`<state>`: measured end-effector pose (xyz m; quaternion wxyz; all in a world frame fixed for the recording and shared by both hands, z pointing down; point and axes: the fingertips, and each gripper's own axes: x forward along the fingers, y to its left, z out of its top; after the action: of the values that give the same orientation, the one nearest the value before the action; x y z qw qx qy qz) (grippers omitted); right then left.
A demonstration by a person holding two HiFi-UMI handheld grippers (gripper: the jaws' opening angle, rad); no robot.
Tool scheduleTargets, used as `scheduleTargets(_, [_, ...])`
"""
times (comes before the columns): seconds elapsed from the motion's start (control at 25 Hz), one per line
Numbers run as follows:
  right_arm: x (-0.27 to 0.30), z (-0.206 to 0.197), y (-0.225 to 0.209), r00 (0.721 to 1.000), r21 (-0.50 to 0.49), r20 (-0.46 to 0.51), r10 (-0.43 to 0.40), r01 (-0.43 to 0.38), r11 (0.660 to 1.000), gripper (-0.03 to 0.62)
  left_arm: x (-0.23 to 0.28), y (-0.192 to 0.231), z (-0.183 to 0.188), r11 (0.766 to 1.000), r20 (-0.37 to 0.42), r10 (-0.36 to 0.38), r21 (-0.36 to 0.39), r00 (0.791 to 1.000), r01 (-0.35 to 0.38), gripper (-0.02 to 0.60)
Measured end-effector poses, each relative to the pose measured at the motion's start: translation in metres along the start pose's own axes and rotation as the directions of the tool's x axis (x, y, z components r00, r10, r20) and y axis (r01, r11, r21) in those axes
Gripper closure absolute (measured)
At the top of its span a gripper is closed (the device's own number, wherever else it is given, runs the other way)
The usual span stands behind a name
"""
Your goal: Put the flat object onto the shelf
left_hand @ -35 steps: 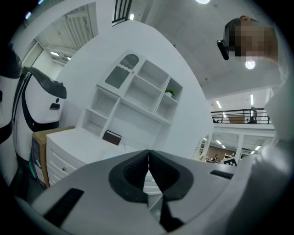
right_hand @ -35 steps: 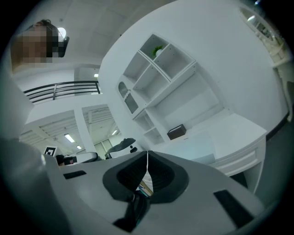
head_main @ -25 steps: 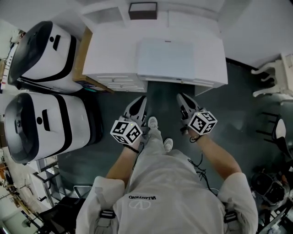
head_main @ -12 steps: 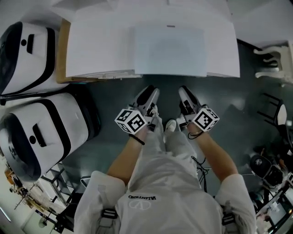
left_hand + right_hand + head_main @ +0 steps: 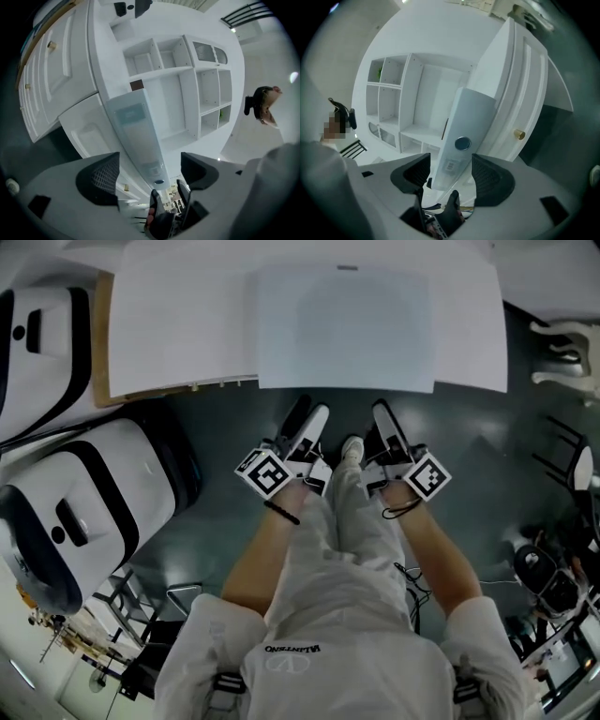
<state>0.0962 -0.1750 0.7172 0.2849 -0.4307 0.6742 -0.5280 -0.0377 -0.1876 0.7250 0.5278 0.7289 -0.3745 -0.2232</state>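
Pale grey flat slab [image 5: 345, 324] lies on the white shelf top [image 5: 178, 324], its near edge projecting past the front. Left gripper [image 5: 302, 416] and right gripper [image 5: 384, 416] jaws are opening wide around that edge, gripping nothing. Risk: a pad snagging on withdrawal could drag the slab off.

A white shelf top [image 5: 178, 324] fills the frame's upper part. A flat slab [image 5: 345, 326] lies on it, upper centre.
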Motion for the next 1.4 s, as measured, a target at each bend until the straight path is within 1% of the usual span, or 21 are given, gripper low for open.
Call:
scheduleTargets(0.12, [0.004, 0.009, -0.007, 0.999, 0.032, 0.039, 0.019, -0.02, 0.999, 0.282, 0.006, 0.012, -0.004, 0.996, 0.036, -0.008, -0.088, 0.999, 0.011, 0.173])
scheduleTargets(0.16, [0.004, 0.012, -0.008, 0.998, 0.046, 0.059, 0.021, -0.024, 0.999, 0.271, 0.007, 0.013, -0.004, 0.994, 0.049, -0.014, -0.107, 0.999, 0.019, 0.172])
scheduleTargets(0.24, [0.005, 0.018, -0.01, 0.995, 0.084, 0.099, 0.03, -0.038, 0.996, 0.253, 0.012, 0.012, -0.003, 0.992, 0.067, -0.031, -0.121, 0.997, 0.039, 0.17])
scheduleTargets(0.36, [0.011, 0.026, -0.011, 0.99, 0.118, 0.134, 0.053, -0.069, 0.991, 0.246, 0.021, 0.012, -0.001, 0.991, 0.084, -0.054, -0.121, 0.995, 0.064, 0.17])
scheduleTargets(0.48, [0.016, 0.034, -0.014, 0.984, 0.143, 0.169, 0.059, -0.084, 0.986, 0.243, 0.027, 0.012, 0.006, 0.988, 0.108, -0.07, -0.131, 0.992, 0.084, 0.17])
scheduleTargets(0.6, [0.016, 0.036, -0.015, 0.98, 0.149, 0.189, 0.056, -0.085, 0.985, 0.241, 0.028, 0.011, 0.012, 0.985, 0.135, -0.078, -0.143, 0.988, 0.097, 0.17])
scheduleTargets(0.76, [0.018, 0.038, -0.02, 0.98, 0.154, 0.197, 0.035, -0.067, 0.986, 0.251, 0.03, 0.012, 0.019, 0.974, 0.18, -0.076, -0.199, 0.981, 0.112, 0.174])
scheduleTargets(0.84, [0.021, 0.04, -0.023, 0.98, 0.157, 0.197, 0.027, -0.059, 0.986, 0.283, 0.03, 0.016, 0.019, 0.967, 0.198, -0.071, -0.227, 0.978, 0.116, 0.226])
scheduleTargets(1.0, [0.022, 0.041, -0.024, 0.979, 0.164, 0.2, 0.034, -0.068, 0.984, 0.29, 0.029, 0.016, 0.018, 0.962, 0.215, -0.074, -0.242, 0.974, 0.127, 0.251])
scheduleTargets(1.08, [0.021, 0.041, -0.024, 0.979, 0.173, 0.202, 0.037, -0.073, 0.982, 0.296, 0.028, 0.013, 0.018, 0.962, 0.219, -0.078, -0.24, 0.972, 0.132, 0.292])
scheduleTargets(1.4, [0.016, 0.033, -0.02, 0.979, 0.206, 0.201, 0.025, -0.067, 0.976, 0.299, 0.019, 0.008, 0.02, 0.959, 0.228, -0.066, -0.253, 0.971, 0.125, 0.302])
